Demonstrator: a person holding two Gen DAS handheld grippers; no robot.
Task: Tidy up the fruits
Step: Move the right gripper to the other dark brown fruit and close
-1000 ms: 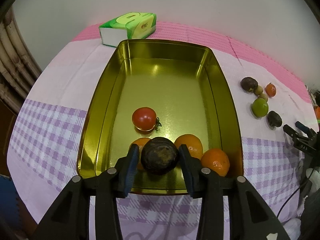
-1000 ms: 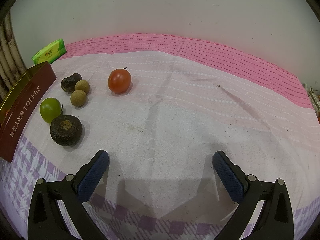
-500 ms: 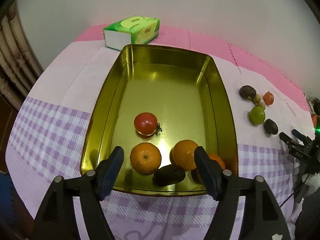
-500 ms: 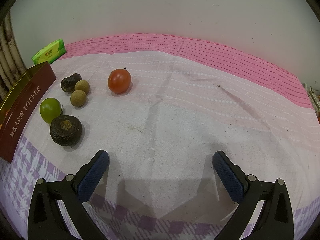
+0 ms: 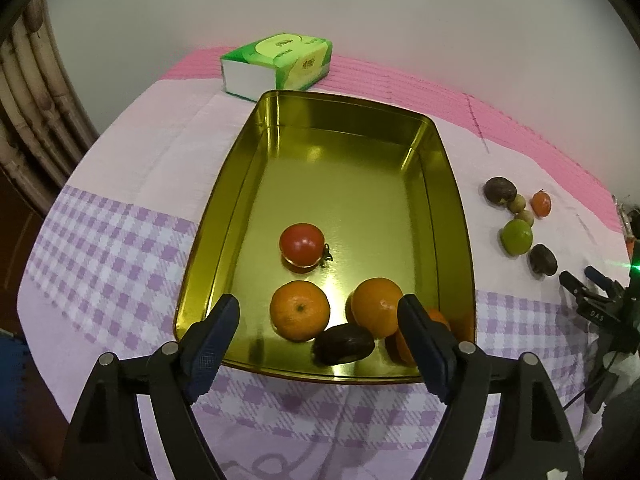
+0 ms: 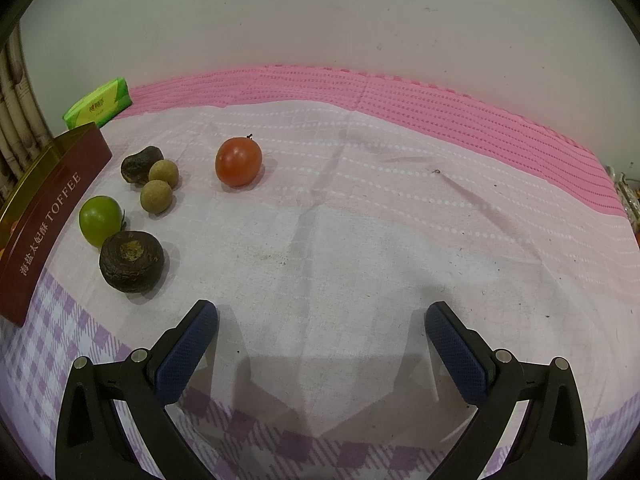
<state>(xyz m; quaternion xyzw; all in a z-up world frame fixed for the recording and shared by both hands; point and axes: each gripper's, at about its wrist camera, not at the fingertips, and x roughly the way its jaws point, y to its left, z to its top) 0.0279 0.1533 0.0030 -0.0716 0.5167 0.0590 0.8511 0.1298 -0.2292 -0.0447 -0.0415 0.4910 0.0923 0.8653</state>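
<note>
A gold tin tray (image 5: pixel 248 184) holds a red tomato (image 5: pixel 301 243), three oranges (image 5: pixel 299 310) and a dark brown fruit (image 5: pixel 344 343) lying near its front wall. My left gripper (image 5: pixel 320 340) is open and empty above the tray's front edge. On the cloth to the tray's right lie a red tomato (image 6: pixel 238 161), a green fruit (image 6: pixel 100 219), two small tan round fruits (image 6: pixel 157 197) and two dark brown fruits (image 6: pixel 131 261). My right gripper (image 6: pixel 320 344) is open and empty, apart from them to the right.
A green tissue pack (image 5: pixel 278 65) lies behind the tray; it also shows in the right wrist view (image 6: pixel 98 103). The tray's maroon side (image 6: pixel 48 216) reads TOFFEE. Bamboo furniture (image 5: pixel 28 120) stands at the left. A wall rises close behind the table.
My left gripper opened and let go of the dark brown fruit, which now lies in the tray. The left gripper then drew back and up. The right gripper has not moved.
</note>
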